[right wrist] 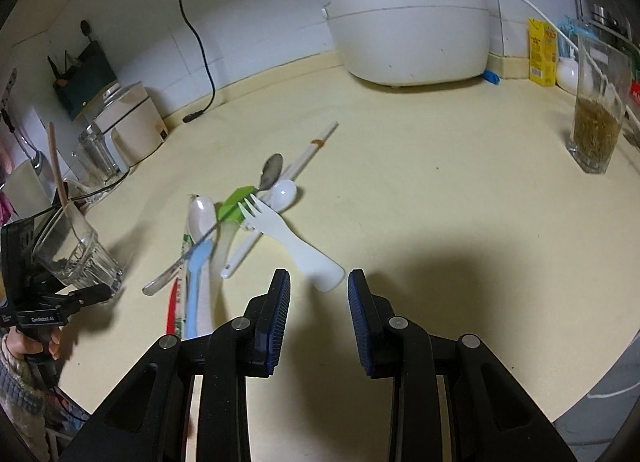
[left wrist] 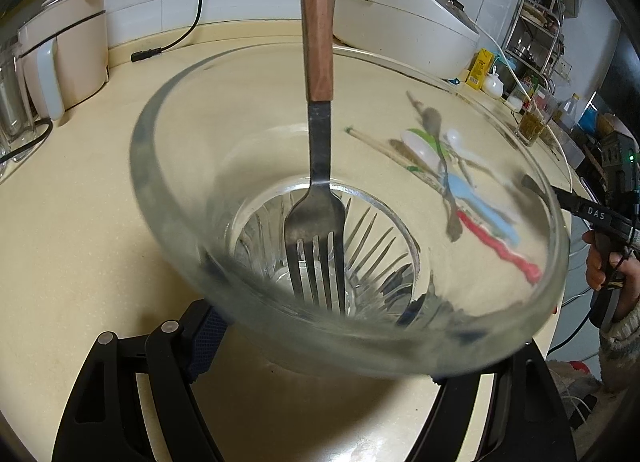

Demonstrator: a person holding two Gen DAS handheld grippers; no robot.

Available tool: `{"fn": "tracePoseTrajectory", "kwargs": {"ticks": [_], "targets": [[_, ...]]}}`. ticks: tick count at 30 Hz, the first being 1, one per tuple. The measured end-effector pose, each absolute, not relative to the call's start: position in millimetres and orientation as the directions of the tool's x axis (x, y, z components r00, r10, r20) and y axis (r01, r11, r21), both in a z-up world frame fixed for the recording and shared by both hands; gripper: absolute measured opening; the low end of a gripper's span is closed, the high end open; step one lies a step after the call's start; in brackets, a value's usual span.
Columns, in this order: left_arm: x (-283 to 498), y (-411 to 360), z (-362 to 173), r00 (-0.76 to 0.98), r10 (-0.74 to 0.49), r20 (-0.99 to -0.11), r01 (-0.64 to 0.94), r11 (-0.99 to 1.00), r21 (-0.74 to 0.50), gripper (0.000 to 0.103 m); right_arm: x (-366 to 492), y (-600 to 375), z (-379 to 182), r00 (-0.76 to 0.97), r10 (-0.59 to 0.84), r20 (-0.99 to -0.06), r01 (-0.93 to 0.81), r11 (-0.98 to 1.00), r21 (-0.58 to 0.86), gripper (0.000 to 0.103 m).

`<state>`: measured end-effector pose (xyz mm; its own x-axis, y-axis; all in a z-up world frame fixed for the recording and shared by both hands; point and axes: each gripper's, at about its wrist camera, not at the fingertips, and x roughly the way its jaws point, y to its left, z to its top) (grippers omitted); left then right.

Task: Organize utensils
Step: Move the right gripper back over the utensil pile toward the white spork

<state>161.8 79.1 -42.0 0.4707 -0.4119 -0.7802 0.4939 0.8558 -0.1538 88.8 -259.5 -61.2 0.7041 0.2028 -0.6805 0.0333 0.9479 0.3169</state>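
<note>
Fork (left wrist: 316, 198) in glass (left wrist: 160, 166) — (apparently) gripped

A fork (left wrist: 316, 198) is stood in the glass (left wrist: 344, 222) (left of the pile of utensils (right wrist: 240, 222) on the worktop (right wrist: 440, 202)); a rice cooker (right wrist: 408, 22) is set behind.

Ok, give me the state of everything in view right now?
left gripper: shut on the glass
glass: held, tilted
wooden-handled fork: standing in the glass, tines down
right gripper: open, empty
white plastic fork: lying on the counter
rice cooker: lid closed
</note>
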Motion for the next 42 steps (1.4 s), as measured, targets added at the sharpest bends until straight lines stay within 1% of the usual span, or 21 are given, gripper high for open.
{"fn": "tracePoseTrajectory", "kwargs": {"ticks": [4,15,19,26,30,34,39,40,42], "targets": [[163.4,80.7,-42.3,0.467,-0.424,-0.776,0.492,0.854,-0.17,0.082,90.8,-259.2,-70.1,0.685,0.205,-0.699,0.043,0.947,0.32,0.03],[163.9,83.5,-42.7,0.466,-0.427,-0.775,0.493,0.853,-0.173,0.082,91.0,-242.7,-73.7,0.722,0.179,-0.669,-0.009,0.969,0.249,0.03],[164.0,83.5,-42.7,0.466,-0.427,-0.775,0.493,0.853,-0.174,0.082,93.1,-244.7,-74.4,0.721,0.202,-0.662,-0.008,0.959,0.284,0.03],[164.8,85.2,-42.0,0.465,-0.43,-0.774,0.493,0.852,-0.176,0.082,92.0,-245.1,-75.8,0.725,0.206,-0.657,0.003,0.953,0.302,0.03],[164.8,87.0,-41.1,0.465,-0.429,-0.775,0.495,0.851,-0.175,0.082,91.6,-252.7,-71.0,0.686,0.198,-0.7,0.062,0.943,0.327,0.03],[164.7,87.6,-40.8,0.464,-0.433,-0.773,0.494,0.851,-0.18,0.082,92.9,-263.4,-53.4,0.708,0.231,-0.668,0.059,0.922,0.382,0.03],[165.2,89.1,-40.9,0.46,-0.443,-0.77,0.493,0.848,-0.193,0.082,131.6,-256.0,-29.4,0.695,0.356,-0.624,-0.007,0.872,0.49,0.03],[165.0,88.7,-41.1,0.461,-0.439,-0.771,0.494,0.849,-0.188,0.082,139.6,-251.8,-27.4,0.696,0.363,-0.62,-0.013,0.869,0.494,0.03],[164.3,86.2,-41.6,0.465,-0.426,-0.776,0.496,0.852,-0.17,0.082,162.8,-236.7,-25.7,0.702,0.321,-0.635,-0.001,0.893,0.45,0.03]]}}
